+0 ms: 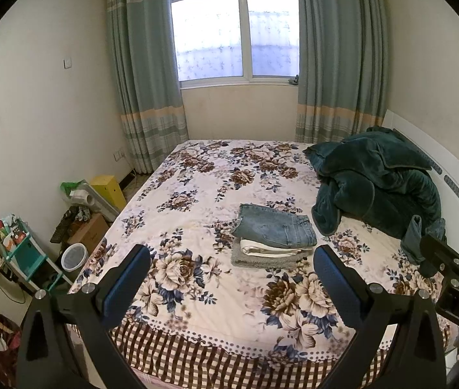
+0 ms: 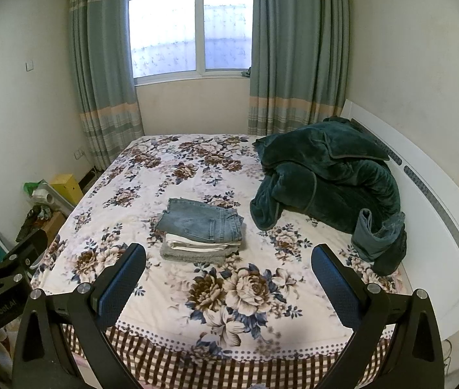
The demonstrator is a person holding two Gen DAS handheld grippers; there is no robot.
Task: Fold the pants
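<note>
Left gripper (image 1: 232,278) and right gripper (image 2: 229,275), both with jaws released and holding nothing, hover above the near edge of the floral bed (image 2: 171,295). Folded denim pants (image 2: 201,222) top a small stack at bed centre, at 12 o'clock from both grippers. A rumpled green blanket (image 2: 326,178) and loose blue-green pants (image 2: 380,238) lie at 2 o'clock.

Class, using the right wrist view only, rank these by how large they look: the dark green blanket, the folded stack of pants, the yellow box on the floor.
1. Dark green blanket.
2. Folded stack of pants.
3. Yellow box, though it sits farther off and partly hidden.
</note>
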